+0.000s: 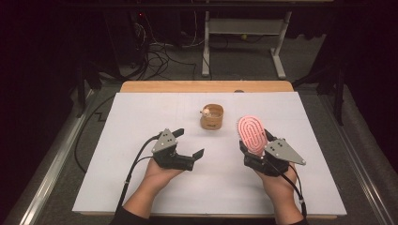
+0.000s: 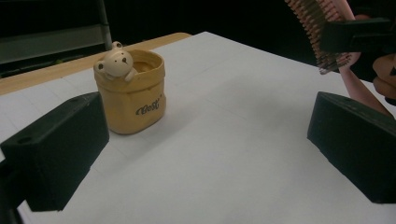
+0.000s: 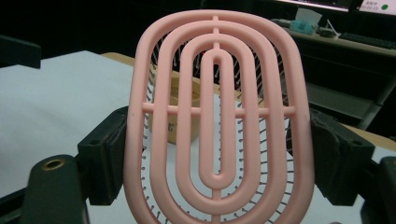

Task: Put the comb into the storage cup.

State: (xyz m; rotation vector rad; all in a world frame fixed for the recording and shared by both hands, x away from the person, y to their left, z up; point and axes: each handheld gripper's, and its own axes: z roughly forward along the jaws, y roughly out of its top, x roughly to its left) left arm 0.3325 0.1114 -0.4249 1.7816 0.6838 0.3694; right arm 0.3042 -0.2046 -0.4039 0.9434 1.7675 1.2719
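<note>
A pink hairbrush [image 1: 252, 132] with an open oval-ribbed back stands nearly upright above the white table. My right gripper [image 1: 253, 145] is shut on its lower sides, and in the right gripper view the brush [image 3: 217, 130] rises between both black pads. A small yellow cup [image 1: 211, 116] with a bear figure on its rim sits near the table's middle, behind and between the two hands. My left gripper [image 1: 187, 143] hovers low at the left, jaws open with nothing between them. In the left gripper view, the cup [image 2: 133, 91] stands ahead, left of centre, and the brush bristles [image 2: 317, 28] show top right.
The white sheet [image 1: 141, 178] covers a wooden table whose bare edge [image 1: 206, 86] runs along the back. Black cables trail from both grippers toward the front edge. Beyond the table lie floor cables and a white desk frame [image 1: 244, 42].
</note>
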